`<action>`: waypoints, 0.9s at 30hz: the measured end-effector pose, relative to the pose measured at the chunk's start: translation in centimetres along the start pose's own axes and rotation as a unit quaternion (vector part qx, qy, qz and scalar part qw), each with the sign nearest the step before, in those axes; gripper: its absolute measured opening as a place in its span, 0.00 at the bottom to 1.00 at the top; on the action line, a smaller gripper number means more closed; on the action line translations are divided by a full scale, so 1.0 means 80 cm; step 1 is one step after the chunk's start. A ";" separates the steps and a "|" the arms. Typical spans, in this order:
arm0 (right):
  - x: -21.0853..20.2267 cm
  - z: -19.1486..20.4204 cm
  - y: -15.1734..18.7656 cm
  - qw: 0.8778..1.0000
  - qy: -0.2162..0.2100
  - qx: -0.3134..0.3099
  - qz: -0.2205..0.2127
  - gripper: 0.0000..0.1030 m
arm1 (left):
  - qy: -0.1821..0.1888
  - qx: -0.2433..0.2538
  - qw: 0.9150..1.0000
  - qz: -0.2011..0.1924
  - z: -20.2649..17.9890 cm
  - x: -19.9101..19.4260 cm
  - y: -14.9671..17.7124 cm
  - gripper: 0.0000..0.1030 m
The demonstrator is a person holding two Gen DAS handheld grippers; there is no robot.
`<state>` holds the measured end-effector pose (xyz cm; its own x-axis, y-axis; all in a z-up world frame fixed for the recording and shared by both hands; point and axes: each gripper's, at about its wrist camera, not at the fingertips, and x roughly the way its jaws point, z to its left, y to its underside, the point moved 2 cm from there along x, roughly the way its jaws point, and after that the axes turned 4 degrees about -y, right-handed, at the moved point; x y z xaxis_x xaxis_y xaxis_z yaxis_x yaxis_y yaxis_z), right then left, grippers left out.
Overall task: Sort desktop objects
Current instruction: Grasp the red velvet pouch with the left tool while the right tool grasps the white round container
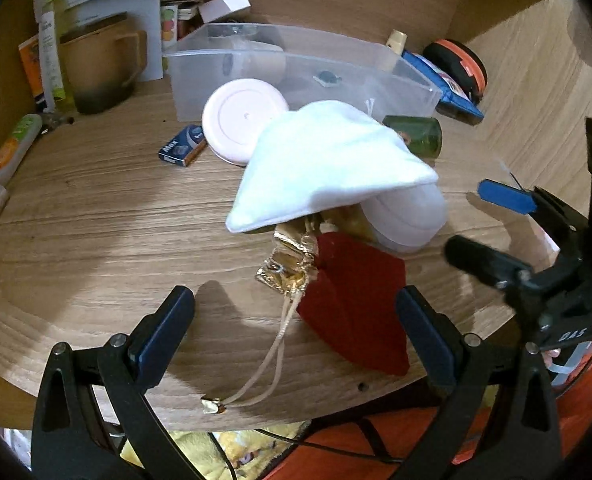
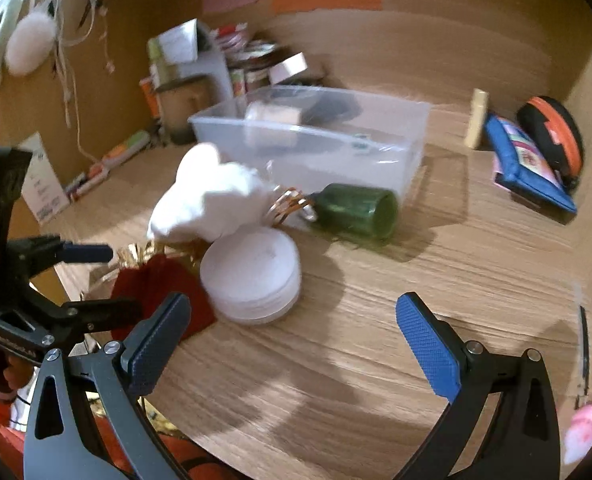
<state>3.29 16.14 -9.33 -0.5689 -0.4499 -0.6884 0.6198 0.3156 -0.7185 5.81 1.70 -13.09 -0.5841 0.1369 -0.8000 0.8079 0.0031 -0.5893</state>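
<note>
Two grippers, both with jaws spread wide and nothing between them. Left gripper point(image 1: 296, 332) hangs over the near edge of the desk point(image 1: 96, 232), its fingers either side of a red pouch point(image 1: 355, 304). The pouch lies at the near edge, gold foil point(image 1: 292, 256) at its neck and a cord point(image 1: 272, 364) trailing toward the rim. Right gripper point(image 2: 292, 340) is over bare wood, right of the pouch.

White cloth point(image 1: 327, 164) drapes over the pouch's neck and over a white round tin point(image 2: 252, 276). Whether the cloth rests on the tin: cannot tell. Green bottle point(image 2: 355, 208) lies on its side just behind the tin, touching or nearly touching the clear bin point(image 2: 335, 148). The bin sits toward the back edge. Pink round lid point(image 1: 244, 120) leans against the bin's front wall; small blue box point(image 1: 182, 150) beside it. Blue case point(image 2: 527, 164) near the right back corner.
</note>
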 end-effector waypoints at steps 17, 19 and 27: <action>0.044 0.003 -0.006 0.999 0.001 0.028 0.039 0.89 | -0.045 0.025 0.998 -0.030 0.007 0.008 -0.003 0.80; 0.046 0.006 -0.007 0.999 0.005 0.026 0.039 0.88 | -0.050 0.029 0.998 -0.035 0.006 0.009 -0.003 0.76; 0.052 0.014 -0.010 0.999 0.022 0.020 0.031 0.83 | -0.039 0.045 0.997 -0.058 0.000 0.010 -0.003 0.65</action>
<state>1.05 13.09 -11.53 -0.5514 -0.3922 -0.7363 0.6757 0.3076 -0.6699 5.15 1.77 -13.64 -0.6801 0.0634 -0.7303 0.7265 -0.0745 -0.6831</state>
